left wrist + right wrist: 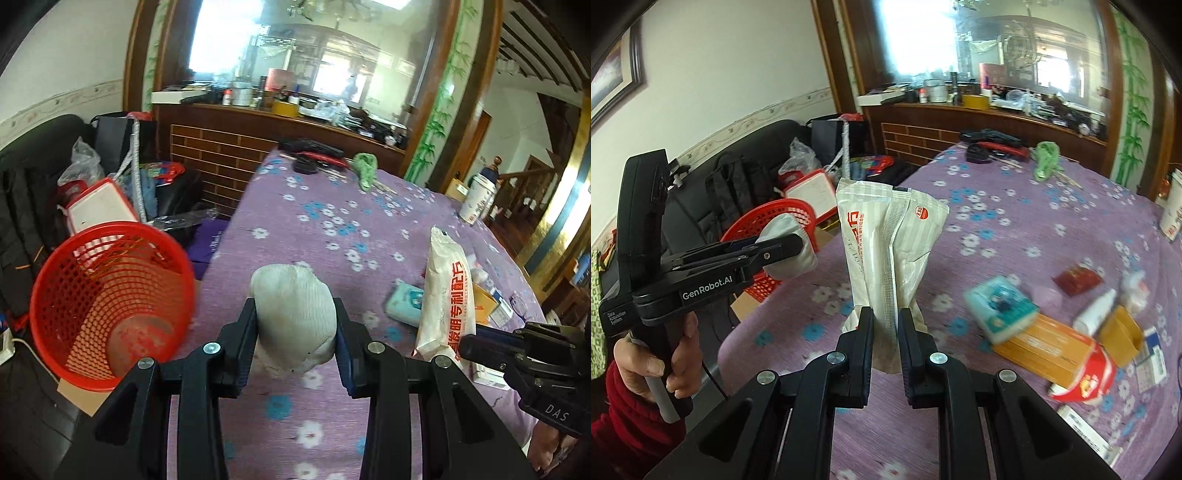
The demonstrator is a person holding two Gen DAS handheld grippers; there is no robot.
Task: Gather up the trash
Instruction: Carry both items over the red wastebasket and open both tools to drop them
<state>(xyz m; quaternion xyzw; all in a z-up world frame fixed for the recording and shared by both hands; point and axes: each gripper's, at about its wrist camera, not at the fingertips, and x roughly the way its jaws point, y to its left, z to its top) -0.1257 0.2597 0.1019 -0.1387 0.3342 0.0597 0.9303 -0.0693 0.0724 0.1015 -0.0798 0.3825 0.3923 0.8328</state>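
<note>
My left gripper [295, 321] is shut on a white knitted cloth wad [295, 314] and holds it above the purple flowered table, just right of a red mesh waste basket [110, 302]. The right wrist view shows that gripper [798, 245] with the white wad [792, 254] over the red basket [768, 225]. My right gripper [884, 325] is shut on the lower end of a white snack wrapper [886, 240] with red print, held upright above the table. The wrapper also shows in the left wrist view [443, 295].
The basket stands tilted off the table's left edge beside a black sofa piled with bags. On the table's right lie a teal tissue pack [1001, 310], orange and red boxes [1052, 354] and small cartons. A green cloth [365, 166] and black tools lie at the far end.
</note>
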